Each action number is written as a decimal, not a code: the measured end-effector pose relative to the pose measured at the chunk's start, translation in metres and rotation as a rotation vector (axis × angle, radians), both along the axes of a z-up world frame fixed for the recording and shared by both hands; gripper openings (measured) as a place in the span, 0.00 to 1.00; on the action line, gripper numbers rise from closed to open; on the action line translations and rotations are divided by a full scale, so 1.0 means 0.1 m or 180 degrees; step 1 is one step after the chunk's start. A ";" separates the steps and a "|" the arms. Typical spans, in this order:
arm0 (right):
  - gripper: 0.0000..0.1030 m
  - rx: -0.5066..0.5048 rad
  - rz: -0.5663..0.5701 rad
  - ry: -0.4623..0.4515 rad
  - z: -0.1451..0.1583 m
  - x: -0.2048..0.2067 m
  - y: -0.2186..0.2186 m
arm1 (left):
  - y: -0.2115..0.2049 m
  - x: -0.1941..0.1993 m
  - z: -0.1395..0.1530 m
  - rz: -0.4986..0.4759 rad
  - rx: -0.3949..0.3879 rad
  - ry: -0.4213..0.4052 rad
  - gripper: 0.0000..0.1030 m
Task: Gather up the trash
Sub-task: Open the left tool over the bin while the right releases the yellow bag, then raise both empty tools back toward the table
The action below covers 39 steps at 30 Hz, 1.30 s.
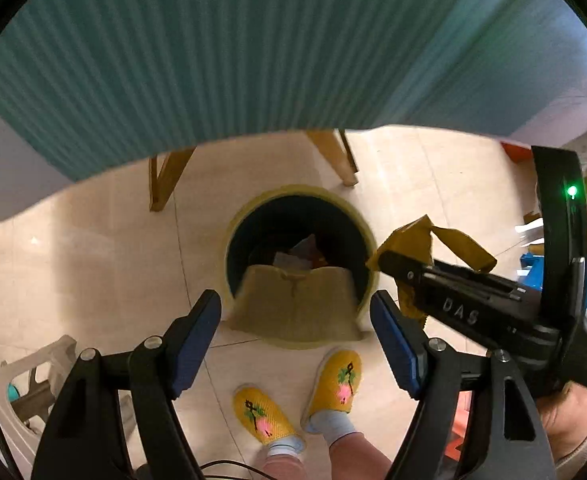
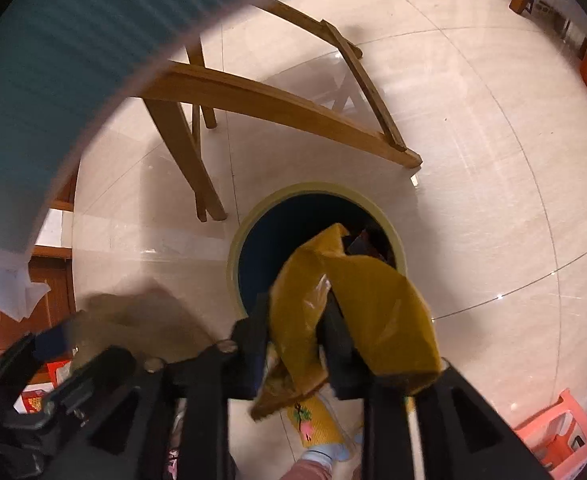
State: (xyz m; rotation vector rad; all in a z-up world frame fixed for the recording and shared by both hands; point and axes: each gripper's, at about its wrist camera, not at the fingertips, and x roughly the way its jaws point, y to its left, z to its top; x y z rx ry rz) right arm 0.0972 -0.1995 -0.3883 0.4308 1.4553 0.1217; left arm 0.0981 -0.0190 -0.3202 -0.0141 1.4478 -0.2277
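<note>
Right gripper clamped on a crumpled yellow wrapper, hovering over the round bin. Left gripper spread wide with nothing held, brown paper draped at the bin's 6 o'clock rim.

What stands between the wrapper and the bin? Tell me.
Nothing visible. The right gripper holds the yellow wrapper above the open bin. The bin's flap hangs down on the near side, off the opening. The left gripper is open and empty, near the flap, not over the opening.

Crumpled mustard-yellow wrapper, pinched between gripper fingers, hangs above a round yellow-rimmed bin holding scraps.
</note>
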 end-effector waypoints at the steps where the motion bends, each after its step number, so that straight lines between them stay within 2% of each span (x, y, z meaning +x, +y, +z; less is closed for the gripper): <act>1: 0.35 -0.0005 -0.0002 0.0013 -0.03 0.01 0.00 | 0.03 -0.02 -0.02 0.0029 0.0002 -0.0005 0.80; 6: 0.43 0.0004 0.0061 0.0007 -0.02 0.00 0.04 | 0.10 -0.05 0.02 0.0118 0.0021 -0.0064 0.83; 14: 0.46 -0.0032 0.0171 -0.0020 0.03 -0.01 0.14 | 0.25 -0.15 0.23 0.0183 0.0077 -0.0194 0.83; 17: 0.65 -0.0072 0.0207 -0.0027 0.03 0.03 0.17 | 0.31 -0.15 0.29 0.0206 0.0099 -0.0220 0.83; 23: 0.66 -0.0066 0.0164 -0.0133 0.18 0.05 0.18 | 0.40 -0.14 0.48 0.0277 0.0091 -0.0249 0.83; 31: 0.69 -0.0010 0.0114 -0.0262 0.55 0.03 0.19 | 0.50 -0.15 0.95 0.0311 0.0098 -0.0392 0.83; 39: 0.70 0.0189 0.0093 -0.0466 0.89 -0.01 0.16 | 0.57 -0.13 1.31 0.0379 0.0063 -0.0512 0.83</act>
